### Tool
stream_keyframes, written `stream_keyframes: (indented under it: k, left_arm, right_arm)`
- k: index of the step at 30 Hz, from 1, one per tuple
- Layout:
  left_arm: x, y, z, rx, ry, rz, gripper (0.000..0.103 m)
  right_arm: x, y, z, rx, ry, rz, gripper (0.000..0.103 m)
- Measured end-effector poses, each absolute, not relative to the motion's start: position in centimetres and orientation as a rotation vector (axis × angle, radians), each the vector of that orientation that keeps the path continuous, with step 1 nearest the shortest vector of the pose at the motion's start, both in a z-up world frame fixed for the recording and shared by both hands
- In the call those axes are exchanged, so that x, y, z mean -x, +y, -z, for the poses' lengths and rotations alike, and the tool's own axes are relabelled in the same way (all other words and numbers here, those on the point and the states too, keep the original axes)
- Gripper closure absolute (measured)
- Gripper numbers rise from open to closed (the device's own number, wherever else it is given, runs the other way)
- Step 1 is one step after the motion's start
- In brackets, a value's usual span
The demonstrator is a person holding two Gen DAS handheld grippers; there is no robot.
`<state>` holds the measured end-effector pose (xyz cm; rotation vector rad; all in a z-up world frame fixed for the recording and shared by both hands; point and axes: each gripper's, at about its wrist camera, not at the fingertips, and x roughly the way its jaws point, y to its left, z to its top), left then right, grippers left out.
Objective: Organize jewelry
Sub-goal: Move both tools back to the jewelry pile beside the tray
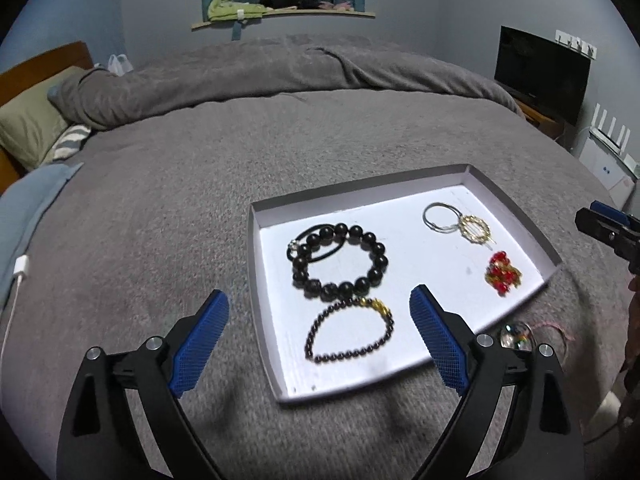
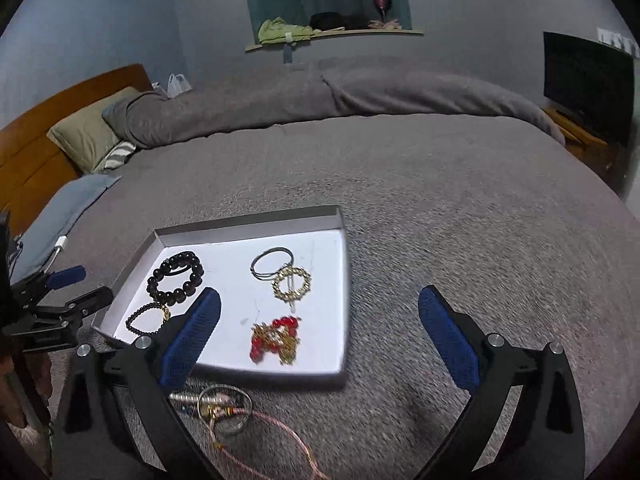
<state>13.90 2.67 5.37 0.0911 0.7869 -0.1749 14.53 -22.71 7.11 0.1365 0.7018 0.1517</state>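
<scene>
A shallow white tray lies on the grey bed. In it are a large black bead bracelet, a small dark bead bracelet with gold charm, a silver ring with gold brooch and a red and gold piece. A clear bangle with pink cord lies on the blanket by the tray's near edge. My left gripper is open and empty over the small bracelet. My right gripper is open and empty at the tray's near right corner.
Grey blanket covers the bed all round the tray. Pillows and a wooden headboard are far left, with a white charger cable. A television stands far right. A wall shelf holds clothes.
</scene>
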Motion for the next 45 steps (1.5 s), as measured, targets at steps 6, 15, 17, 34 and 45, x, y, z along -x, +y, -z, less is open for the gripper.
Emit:
stream_keyframes:
  k: [6, 15, 17, 34, 45]
  left_arm:
    - [-11.8, 2.4, -5.5, -0.084, 0.787, 0.185, 0.011]
    - [-9.0, -0.2, -5.1, -0.099, 0.775, 0.267, 0.010]
    - [-8.4, -1.2, -4.9, -0.112, 0.773, 0.294, 0.010]
    - [-7.9, -7.3, -1.4, -0.147, 0.853, 0.381, 0.010]
    - [-8.2, -10.3, 0.3, -0.141, 0.851, 0.428, 0.011]
  right_arm:
    - [-12.3, -24.3, -7.0, -0.148, 0.704, -0.144, 0.005]
    - [-9.3, -25.2, -5.2, -0.126, 0.747, -0.158, 0.005]
    - [-8.8, -25.1, -4.5, -0.111, 0.761, -0.159, 0.005]
    - [-6.2, -24.6, -0.3, -0.048, 0.815, -0.265, 0.006]
    - [-5.9, -23.5, 0.8, -0.049, 0.836, -0.383, 0.036]
